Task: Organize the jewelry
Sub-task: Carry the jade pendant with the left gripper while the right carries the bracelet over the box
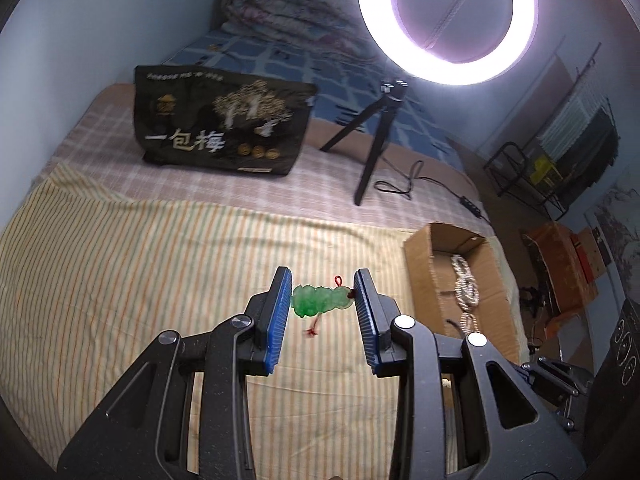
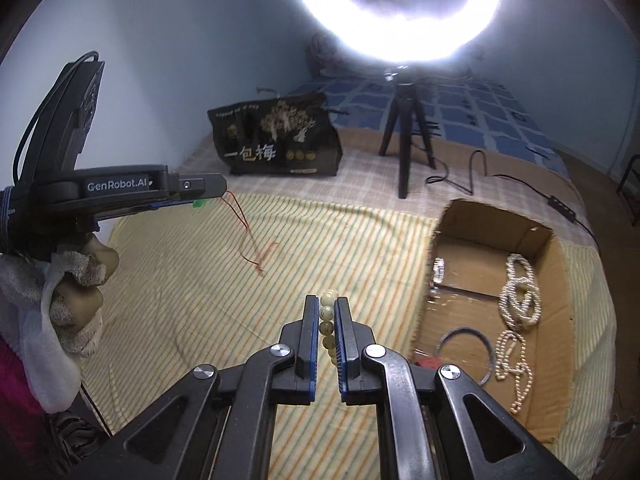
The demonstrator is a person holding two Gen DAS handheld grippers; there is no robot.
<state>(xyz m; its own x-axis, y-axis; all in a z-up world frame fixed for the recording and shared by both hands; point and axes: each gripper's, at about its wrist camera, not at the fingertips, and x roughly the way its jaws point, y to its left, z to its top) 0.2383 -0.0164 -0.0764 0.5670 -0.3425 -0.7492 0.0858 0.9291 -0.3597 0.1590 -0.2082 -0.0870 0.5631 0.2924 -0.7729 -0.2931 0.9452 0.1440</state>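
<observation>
My left gripper point(image 1: 322, 286) is shut on a green jade pendant point(image 1: 320, 300) with a red cord, held above the striped cloth. In the right wrist view the left gripper point(image 2: 200, 196) hangs at the left, its red cord point(image 2: 248, 236) trailing down to the cloth. My right gripper point(image 2: 325, 308) is shut on a bead bracelet point(image 2: 327, 320) of pale round beads, just left of the cardboard box point(image 2: 548, 240). The box holds a pearl necklace point(image 2: 520, 296), a dark bangle point(image 2: 466, 354) and a small silver piece point(image 2: 439, 270). The box point(image 1: 420, 256) and the necklace point(image 1: 466, 284) also show in the left wrist view.
A black snack bag point(image 2: 280, 140) stands at the back of the bed. A ring light point(image 2: 396, 12) on a small tripod point(image 2: 406, 136) stands behind the box, its cable point(image 2: 520, 184) running right. The striped cloth point(image 2: 200, 300) covers the bed.
</observation>
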